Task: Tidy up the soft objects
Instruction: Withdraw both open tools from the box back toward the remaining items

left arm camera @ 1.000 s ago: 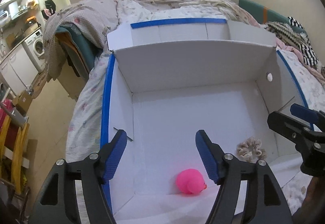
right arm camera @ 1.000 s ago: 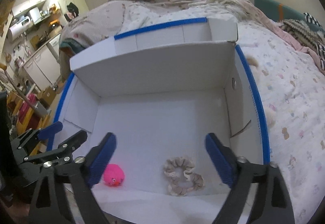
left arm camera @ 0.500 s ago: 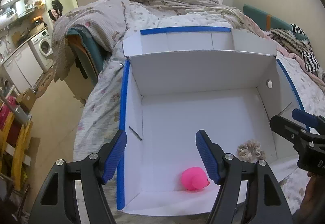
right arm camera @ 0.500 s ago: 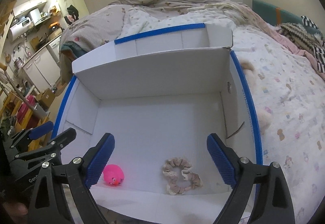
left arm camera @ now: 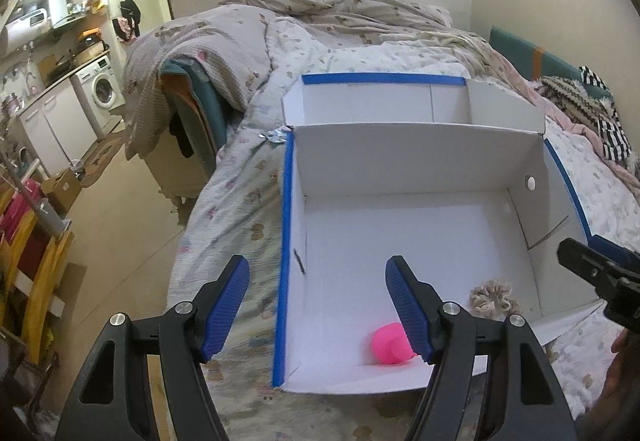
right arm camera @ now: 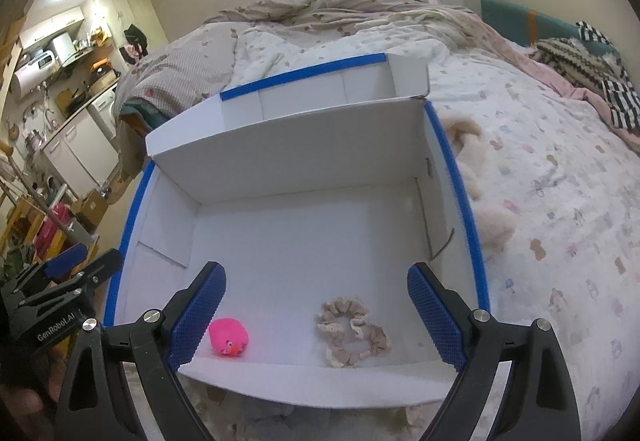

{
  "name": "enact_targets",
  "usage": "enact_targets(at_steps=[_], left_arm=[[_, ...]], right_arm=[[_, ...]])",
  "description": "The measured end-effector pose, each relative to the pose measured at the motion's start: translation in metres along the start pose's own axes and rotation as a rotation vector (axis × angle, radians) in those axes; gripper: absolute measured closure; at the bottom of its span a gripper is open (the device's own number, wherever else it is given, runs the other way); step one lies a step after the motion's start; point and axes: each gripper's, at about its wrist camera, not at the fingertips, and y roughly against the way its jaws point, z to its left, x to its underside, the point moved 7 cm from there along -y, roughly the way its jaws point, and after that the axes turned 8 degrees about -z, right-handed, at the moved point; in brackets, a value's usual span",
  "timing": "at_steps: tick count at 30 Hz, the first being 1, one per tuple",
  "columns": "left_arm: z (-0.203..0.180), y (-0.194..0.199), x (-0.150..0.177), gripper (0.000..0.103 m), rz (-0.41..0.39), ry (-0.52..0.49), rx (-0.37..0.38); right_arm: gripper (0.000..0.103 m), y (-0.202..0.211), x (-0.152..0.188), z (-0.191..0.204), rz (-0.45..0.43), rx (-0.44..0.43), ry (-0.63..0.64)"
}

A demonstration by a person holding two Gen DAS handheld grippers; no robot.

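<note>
Both tongs are empty. The left gripper (left arm camera: 318,301) has its blue pads spread wide with nothing between them; it hangs over the near left corner of the box, one pad outside the wall and one inside. The right gripper (right arm camera: 316,315) is likewise spread, pinching nothing, and looks down into the near part of the same box.

Just beyond the pads, on the box floor, lie the two things already put away. The pink toy (right arm camera: 229,336), a small rounded squeaky-looking figure with an orange beak, sits near the front wall toward the left. The beige scrunchie (right arm camera: 353,331), a ruffled fabric loop twisted into a figure of eight, lies to its right, a little apart from it and not touching.

The white cardboard box (right arm camera: 304,161) with blue tape along its rims rests on a bed (right arm camera: 560,201) covered with a patterned quilt. Most of its floor is bare.

Outside the box, just beside its right wall, a fluffy cream plush (right arm camera: 494,227) lies on the quilt; only parts of it show past the blue rim, so its exact shape cannot be told.

By my judgement the task is partly done: two soft things are in, and at least the plush is left to fetch, most handily with the right gripper. Striped and knitted fabrics (right arm camera: 588,69) at the bed's far edge may or may not belong to the job.
</note>
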Motion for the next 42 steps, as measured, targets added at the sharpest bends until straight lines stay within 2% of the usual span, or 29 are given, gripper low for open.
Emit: enact_targets(at_steps=[9,15,20,32,42], left_arm=[[0.016,0.023,0.013,0.032,0.004,0.037,-0.021],[0.028,0.035,0.029,0.032,0.025,0.074,-0.021],[0.029,0.040,0.046,0.032,0.044,0.059,-0.030],[0.031,0.037,0.075,0.032,0.137,0.118,-0.039],[0.027,0.007,0.096,0.032,0.256,0.142,-0.022]], right_arm=[[0.005,0.025,0.003,-0.011,-0.021,0.003,-0.044],[0.005,0.040,0.017,-0.016,-0.011,-0.002,-0.062],[0.005,0.051,0.032,-0.021,0.011,-0.002,-0.062],[0.005,0.049,0.061,-0.023,0.113,-0.011,-0.099],[0.005,0.012,0.096,-0.026,0.298,0.002,-0.198]])
